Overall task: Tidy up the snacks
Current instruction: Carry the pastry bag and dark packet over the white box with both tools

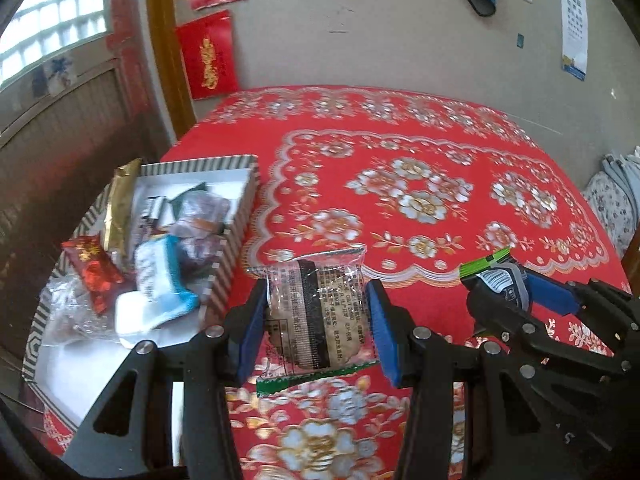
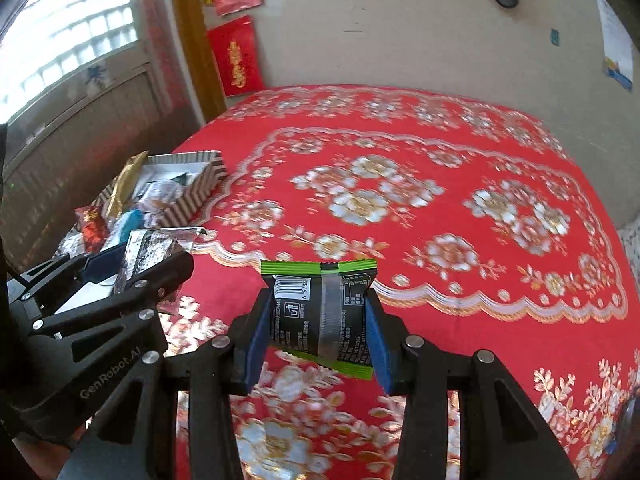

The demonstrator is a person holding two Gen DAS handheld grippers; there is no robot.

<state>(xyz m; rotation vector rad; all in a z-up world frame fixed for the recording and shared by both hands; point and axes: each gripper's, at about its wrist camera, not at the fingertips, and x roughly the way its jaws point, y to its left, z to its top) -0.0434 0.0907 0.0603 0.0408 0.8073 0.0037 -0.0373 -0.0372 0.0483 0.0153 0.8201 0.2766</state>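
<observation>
My left gripper (image 1: 318,320) is shut on a clear-wrapped brown snack packet (image 1: 320,312) with a green bottom seal, held above the red tablecloth just right of the striped box (image 1: 236,236). The box holds several snacks: a gold packet (image 1: 118,208), a red packet (image 1: 92,270), a white and blue packet (image 1: 160,280). My right gripper (image 2: 318,320) is shut on a black and green snack packet (image 2: 320,312), held over the cloth. The right gripper (image 1: 508,292) shows at the right of the left wrist view. The left gripper (image 2: 136,264) shows at the left of the right wrist view.
The table is covered by a red cloth with flower patterns (image 1: 420,200). The striped box (image 2: 188,192) sits at the table's left edge. A wall with red hangings (image 1: 208,56) stands behind the table. A patterned cushion (image 1: 612,208) lies off the right edge.
</observation>
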